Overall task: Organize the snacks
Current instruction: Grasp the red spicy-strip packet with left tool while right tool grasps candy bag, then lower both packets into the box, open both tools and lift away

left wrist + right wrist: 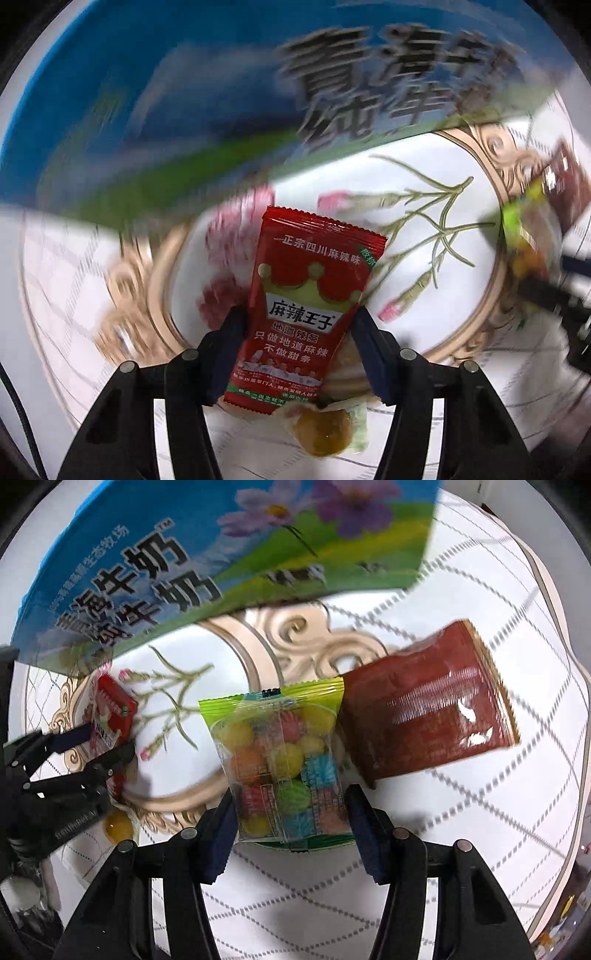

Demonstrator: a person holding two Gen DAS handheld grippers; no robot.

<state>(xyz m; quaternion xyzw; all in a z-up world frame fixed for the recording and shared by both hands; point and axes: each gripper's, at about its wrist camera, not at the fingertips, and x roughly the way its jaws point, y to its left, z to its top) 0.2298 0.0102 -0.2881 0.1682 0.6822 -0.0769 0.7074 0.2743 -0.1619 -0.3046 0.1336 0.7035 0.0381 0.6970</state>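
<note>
Your left gripper (pixel 297 325) has its fingers pinching the red spicy-strip packet (pixel 308 306) over the flower-printed plate (pixel 436 173). Your right gripper (pixel 288 812) has its fingers pressed on the clear candy bag (pixel 280 760). Both are above a white quilted tabletop (pixel 461 794), where a dark red packet (pixel 428 709) lies beside the bag and a blue milk carton (pixel 184 554) stands behind the plate.

Home table — quilted tablecloth (pixel 461 849), ornate floral tray (pixel 491 295), milk carton (pixel 166 554)
</note>
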